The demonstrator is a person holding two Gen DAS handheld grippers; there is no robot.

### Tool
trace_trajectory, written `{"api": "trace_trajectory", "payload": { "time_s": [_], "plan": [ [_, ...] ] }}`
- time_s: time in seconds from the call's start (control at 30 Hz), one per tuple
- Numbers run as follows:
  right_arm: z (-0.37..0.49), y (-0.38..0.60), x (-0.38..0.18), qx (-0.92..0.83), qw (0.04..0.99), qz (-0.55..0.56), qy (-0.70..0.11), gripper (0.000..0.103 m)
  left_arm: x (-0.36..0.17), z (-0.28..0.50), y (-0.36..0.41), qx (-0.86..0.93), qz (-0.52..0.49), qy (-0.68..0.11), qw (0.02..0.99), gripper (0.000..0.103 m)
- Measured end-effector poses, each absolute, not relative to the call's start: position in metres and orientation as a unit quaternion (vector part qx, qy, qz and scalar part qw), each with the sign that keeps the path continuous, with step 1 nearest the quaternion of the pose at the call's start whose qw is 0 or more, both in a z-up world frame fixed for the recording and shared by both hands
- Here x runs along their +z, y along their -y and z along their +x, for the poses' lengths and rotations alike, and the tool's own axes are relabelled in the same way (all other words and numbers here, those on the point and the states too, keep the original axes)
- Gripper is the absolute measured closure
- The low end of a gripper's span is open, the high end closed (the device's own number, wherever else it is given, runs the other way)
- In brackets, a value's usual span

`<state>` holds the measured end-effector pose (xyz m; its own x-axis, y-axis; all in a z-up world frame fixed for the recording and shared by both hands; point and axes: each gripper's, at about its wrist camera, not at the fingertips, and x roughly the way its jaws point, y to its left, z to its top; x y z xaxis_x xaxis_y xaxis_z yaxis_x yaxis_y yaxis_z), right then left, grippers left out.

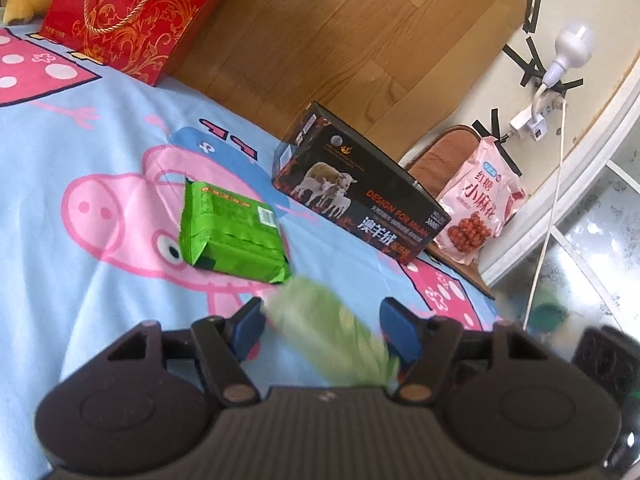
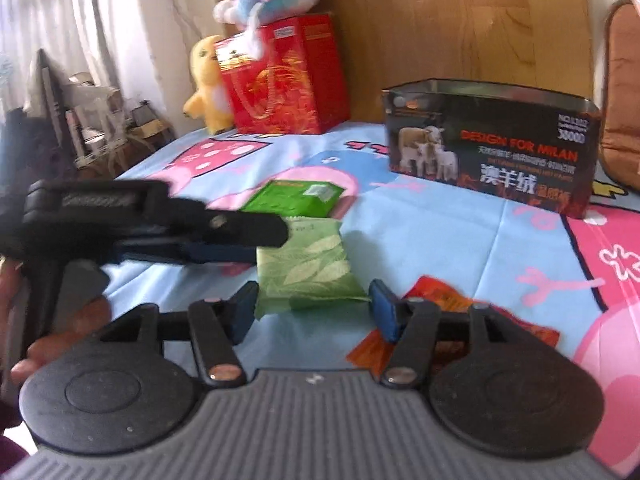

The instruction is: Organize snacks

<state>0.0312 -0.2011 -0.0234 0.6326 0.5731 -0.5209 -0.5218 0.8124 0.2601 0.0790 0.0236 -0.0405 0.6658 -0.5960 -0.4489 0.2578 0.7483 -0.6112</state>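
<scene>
A pale green leaf-print snack packet lies on the bed sheet. In the left wrist view it shows blurred between the fingers of my left gripper, whose jaws stand wide apart around it. The left gripper reaches in from the left over the packet's near edge in the right wrist view. My right gripper is open and empty, just short of the packet. A bright green packet lies farther off. An orange packet lies under the right finger. A black open box stands behind.
A red gift bag with plush toys stands at the wooden headboard. A pink snack bag leans on a chair beside the bed. A cable and lamp hang on the wall.
</scene>
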Motion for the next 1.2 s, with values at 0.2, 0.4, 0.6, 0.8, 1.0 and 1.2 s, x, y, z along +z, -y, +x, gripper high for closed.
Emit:
{"api": "trace_trajectory", "payload": {
  "time_s": [0.2,0.4,0.6,0.8,1.0,1.2],
  "plan": [
    [-0.007,0.201,-0.023,0.408,0.87,-0.002,-0.277,0.039,-0.041,0.079,-0.023,-0.247,-0.258,-0.329,0.874,0.038],
    [-0.002,0.215,-0.024,0.349,0.896,0.054,-0.27,0.026,-0.041,0.08,-0.022,-0.247,-0.258,-0.329,0.874,0.038],
    [-0.002,0.214,-0.025,0.339,0.901,0.05,-0.266,0.024,-0.04,0.08,-0.022,-0.247,-0.257,-0.329,0.875,0.038],
    [0.0,0.216,-0.025,0.338,0.901,0.055,-0.267,0.023,-0.041,0.08,-0.022,-0.246,-0.253,-0.329,0.876,0.038],
    [0.0,0.215,-0.025,0.337,0.901,0.054,-0.267,0.022,-0.04,0.079,-0.022,-0.246,-0.248,-0.329,0.877,0.038],
    [-0.001,0.215,-0.025,0.335,0.903,0.052,-0.266,0.022,-0.039,0.079,-0.02,-0.246,-0.24,-0.328,0.88,0.038]
  ]
}}
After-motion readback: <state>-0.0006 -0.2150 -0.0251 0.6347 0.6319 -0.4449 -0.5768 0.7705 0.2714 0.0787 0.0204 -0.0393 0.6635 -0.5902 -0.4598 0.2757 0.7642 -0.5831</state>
